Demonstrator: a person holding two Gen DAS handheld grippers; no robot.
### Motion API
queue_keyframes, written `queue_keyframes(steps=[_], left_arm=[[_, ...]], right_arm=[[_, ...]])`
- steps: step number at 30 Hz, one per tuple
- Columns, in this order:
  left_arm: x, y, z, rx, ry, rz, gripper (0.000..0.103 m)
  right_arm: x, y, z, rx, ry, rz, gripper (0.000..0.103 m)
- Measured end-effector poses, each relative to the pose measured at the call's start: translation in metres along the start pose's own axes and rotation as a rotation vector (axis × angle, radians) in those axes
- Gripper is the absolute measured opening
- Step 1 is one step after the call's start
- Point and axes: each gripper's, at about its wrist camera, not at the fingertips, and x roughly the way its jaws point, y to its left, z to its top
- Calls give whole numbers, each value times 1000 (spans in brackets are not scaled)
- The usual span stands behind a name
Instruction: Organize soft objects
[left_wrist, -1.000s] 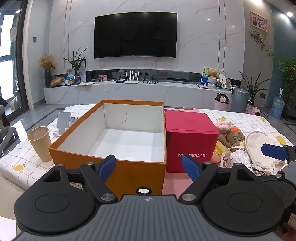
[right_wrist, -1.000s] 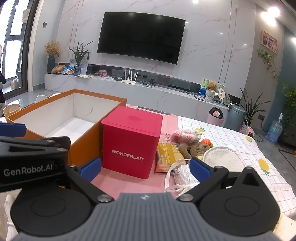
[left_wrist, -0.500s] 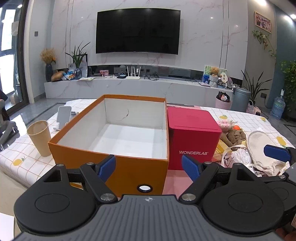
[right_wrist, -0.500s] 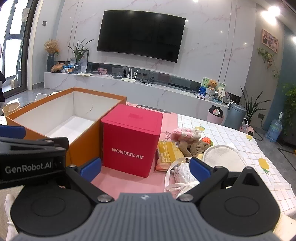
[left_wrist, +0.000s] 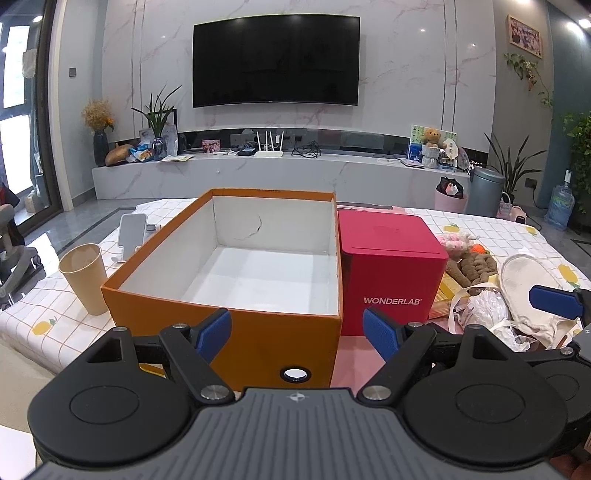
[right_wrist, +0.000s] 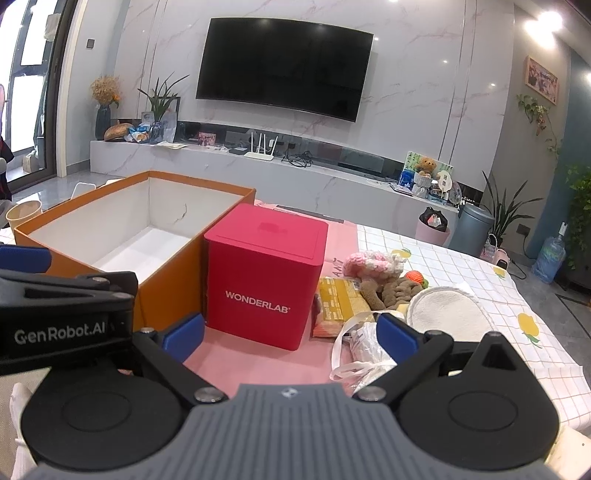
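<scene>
Right wrist view shows nothing sorted yet: the orange cardboard box (right_wrist: 122, 236) sits bare at ten o'clock, the soft pile (pink knitted toy (right_wrist: 373, 264), brown plush (right_wrist: 391, 291)) waits at one o'clock, and both the right gripper (right_wrist: 290, 330) and left gripper (left_wrist: 297, 328) gape unladen.

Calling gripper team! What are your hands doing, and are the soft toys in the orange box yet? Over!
Left hand-held gripper open, empty. Right hand-held gripper open, empty. Soft toys on table, orange box empty. Red box sits between.
</scene>
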Motion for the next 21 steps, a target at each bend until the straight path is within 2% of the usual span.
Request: queue_keyframes(steps=[8,21], left_arm=[[-1,-3,-2,31,-15,28,95],[-1,-4,-2,36,-22,33,95]], right_arm=[[1,2,-1,-4,13,4,98],[3,0,-1,-3,27,11,98]])
